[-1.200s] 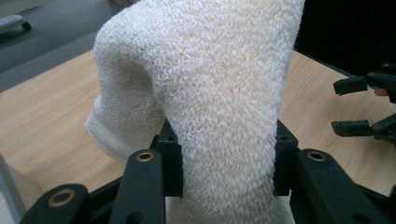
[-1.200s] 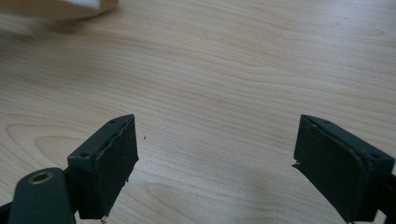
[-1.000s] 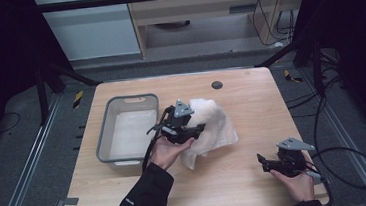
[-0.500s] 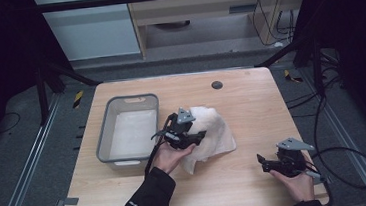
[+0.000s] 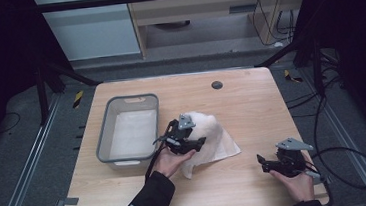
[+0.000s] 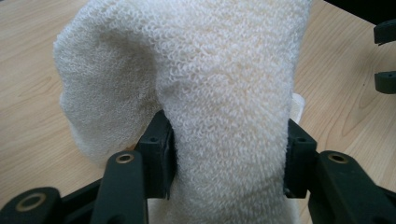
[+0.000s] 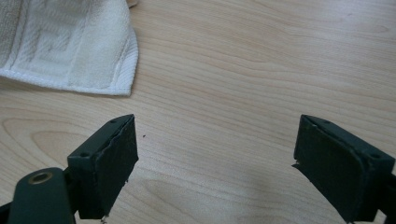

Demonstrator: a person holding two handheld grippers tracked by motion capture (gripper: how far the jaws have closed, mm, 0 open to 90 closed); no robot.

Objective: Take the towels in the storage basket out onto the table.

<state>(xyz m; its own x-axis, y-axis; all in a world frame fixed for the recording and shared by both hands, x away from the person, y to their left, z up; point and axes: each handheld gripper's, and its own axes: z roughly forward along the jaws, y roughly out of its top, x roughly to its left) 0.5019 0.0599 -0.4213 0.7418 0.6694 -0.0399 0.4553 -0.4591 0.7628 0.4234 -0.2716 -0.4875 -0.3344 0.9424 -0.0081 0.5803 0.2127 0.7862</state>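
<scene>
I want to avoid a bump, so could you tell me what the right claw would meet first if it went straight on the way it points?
The right claw points left across bare table, jaws open and empty. The first thing roughly in line looks to be the white towel, near its front corner; depth is uncertain, so it might slip just past it.

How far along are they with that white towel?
Done: little. The towel lies rumpled on the table beside the grey basket. In hand: the left gripper has a fold between its jaws, which have just been opening. Left: probably smoothing or folding; the open right gripper waits apart.
</scene>
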